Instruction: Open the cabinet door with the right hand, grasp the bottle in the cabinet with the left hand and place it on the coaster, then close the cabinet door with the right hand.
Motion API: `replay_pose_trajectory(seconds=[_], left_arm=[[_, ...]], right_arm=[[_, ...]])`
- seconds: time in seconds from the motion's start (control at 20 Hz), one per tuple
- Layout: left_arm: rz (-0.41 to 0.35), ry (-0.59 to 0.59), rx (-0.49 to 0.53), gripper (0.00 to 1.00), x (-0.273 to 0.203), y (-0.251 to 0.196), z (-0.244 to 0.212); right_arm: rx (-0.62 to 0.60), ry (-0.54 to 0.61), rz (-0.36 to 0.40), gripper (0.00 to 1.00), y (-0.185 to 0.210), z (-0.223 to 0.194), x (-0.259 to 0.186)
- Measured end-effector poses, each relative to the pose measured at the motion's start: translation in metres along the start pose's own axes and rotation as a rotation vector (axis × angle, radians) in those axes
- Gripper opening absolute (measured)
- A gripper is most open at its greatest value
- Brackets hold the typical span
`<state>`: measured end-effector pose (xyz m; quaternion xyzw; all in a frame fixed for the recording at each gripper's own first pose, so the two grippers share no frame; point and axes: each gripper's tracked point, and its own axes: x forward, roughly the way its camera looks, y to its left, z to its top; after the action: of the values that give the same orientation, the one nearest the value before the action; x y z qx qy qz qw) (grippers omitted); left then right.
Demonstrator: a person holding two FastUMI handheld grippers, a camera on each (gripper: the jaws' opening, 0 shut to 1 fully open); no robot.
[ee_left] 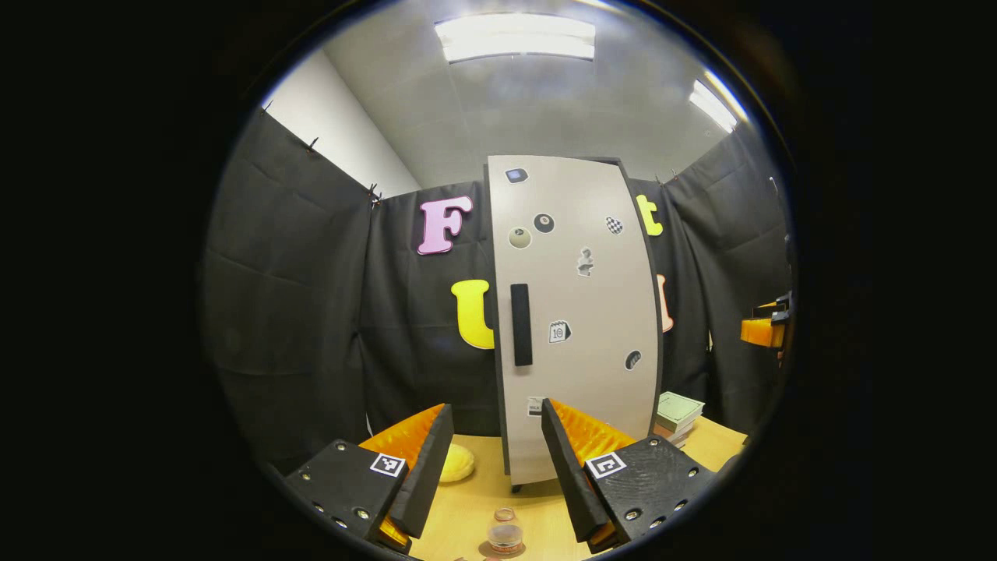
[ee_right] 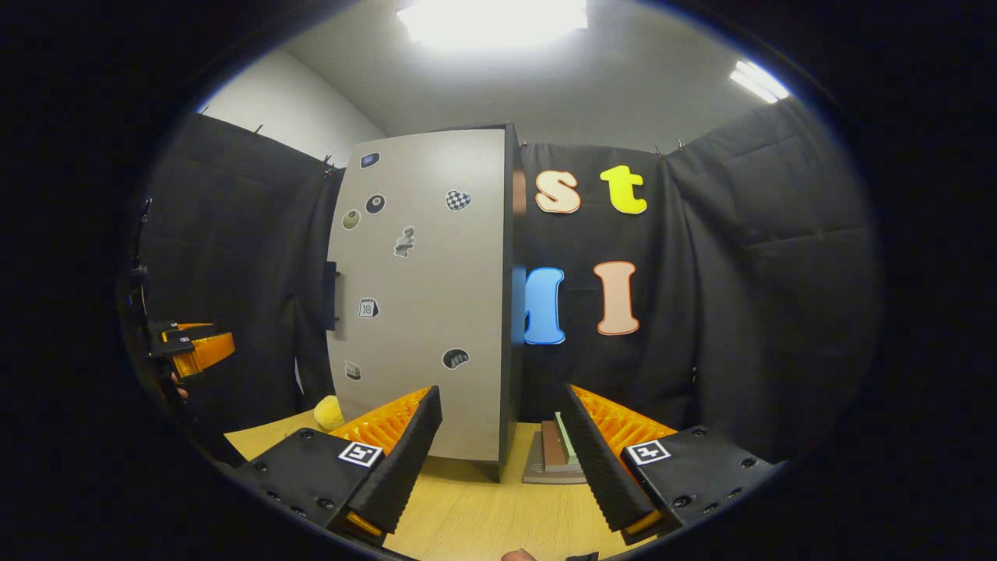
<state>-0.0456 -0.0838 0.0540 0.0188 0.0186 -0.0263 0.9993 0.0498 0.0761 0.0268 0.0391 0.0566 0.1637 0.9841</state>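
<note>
Wooden table (ee_left: 467,506) bears a bottle (ee_left: 505,534) below the left claw (ee_left: 494,460) (agape, empty, like the right claw (ee_right: 498,460)).

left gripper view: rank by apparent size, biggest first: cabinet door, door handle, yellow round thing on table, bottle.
1. cabinet door, by far the largest.
2. door handle.
3. yellow round thing, partly hidden behind a finger, so its rank is unsure.
4. bottle, standing on the table close to the camera, which inflates its look; it and the yellow thing look alike.
</note>
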Motion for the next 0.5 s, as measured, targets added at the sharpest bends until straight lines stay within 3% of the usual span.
replay_pose_trajectory(seconds=[0.5], left_arm=[[-0.013,-0.004,-0.006,0.66,-0.015,0.032,-0.002]], right_arm=[[0.003,-0.012,-0.046,0.98,0.02,0.0,-0.014]])
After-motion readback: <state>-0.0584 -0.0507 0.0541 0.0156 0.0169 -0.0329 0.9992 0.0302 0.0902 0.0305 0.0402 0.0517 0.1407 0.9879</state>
